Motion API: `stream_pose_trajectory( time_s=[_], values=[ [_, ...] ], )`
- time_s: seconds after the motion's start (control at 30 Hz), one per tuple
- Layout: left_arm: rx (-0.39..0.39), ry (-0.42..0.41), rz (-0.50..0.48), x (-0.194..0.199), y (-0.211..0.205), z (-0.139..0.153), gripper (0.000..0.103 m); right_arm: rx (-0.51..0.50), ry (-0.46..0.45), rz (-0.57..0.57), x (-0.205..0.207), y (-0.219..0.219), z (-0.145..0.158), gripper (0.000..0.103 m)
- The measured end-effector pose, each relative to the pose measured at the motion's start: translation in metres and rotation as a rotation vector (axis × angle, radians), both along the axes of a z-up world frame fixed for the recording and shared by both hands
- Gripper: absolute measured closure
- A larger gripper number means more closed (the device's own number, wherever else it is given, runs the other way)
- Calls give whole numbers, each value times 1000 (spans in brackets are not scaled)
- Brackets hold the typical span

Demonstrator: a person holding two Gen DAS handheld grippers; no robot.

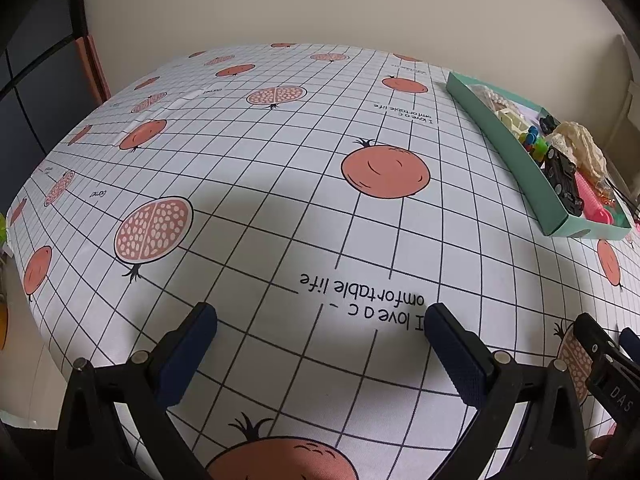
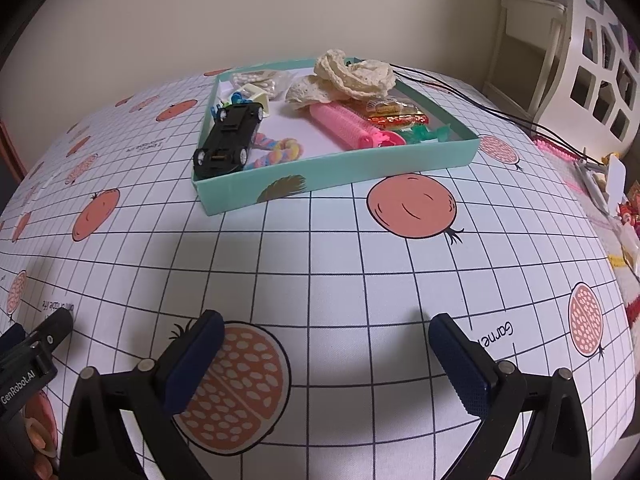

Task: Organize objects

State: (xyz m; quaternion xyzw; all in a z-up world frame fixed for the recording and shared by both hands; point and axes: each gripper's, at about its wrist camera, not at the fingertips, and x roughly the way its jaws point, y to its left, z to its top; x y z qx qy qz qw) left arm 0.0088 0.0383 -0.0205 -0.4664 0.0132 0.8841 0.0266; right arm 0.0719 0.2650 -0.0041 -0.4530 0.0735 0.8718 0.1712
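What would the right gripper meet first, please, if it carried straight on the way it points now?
Probably the near wall of the shallow mint-green cardboard tray, past a bare stretch of the pomegranate-print grid tablecloth. The open right gripper points at it, though its height above the cloth is unclear.

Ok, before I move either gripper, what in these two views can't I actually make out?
- Tray floor under the lace cloth and toy car: covered in both views.
- Tray contents from the left wrist: the near wall hides most.
- Items off the table's right edge: distorted and cut off at the right wrist frame edge.
- Bagged item at the tray's back: too small.
- Left gripper and right gripper: open, empty.
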Motion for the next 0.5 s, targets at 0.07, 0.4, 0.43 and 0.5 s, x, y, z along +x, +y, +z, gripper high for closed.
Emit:
stream_pose_trajectory(
  time_s=[0.07,0.4,0.43,0.5],
  values=[
    [0,0,0,0,0,0,0,0,0,1,0,0,0,0],
    [0,0,-1,0,0,0,0,0,0,3,0,1,0,0],
    [0,-1,0,0,0,0,0,0,0,3,0,1,0,0],
    [1,-1,1,0,0,0,0,0,0,3,0,1,0,0]
  ],
)
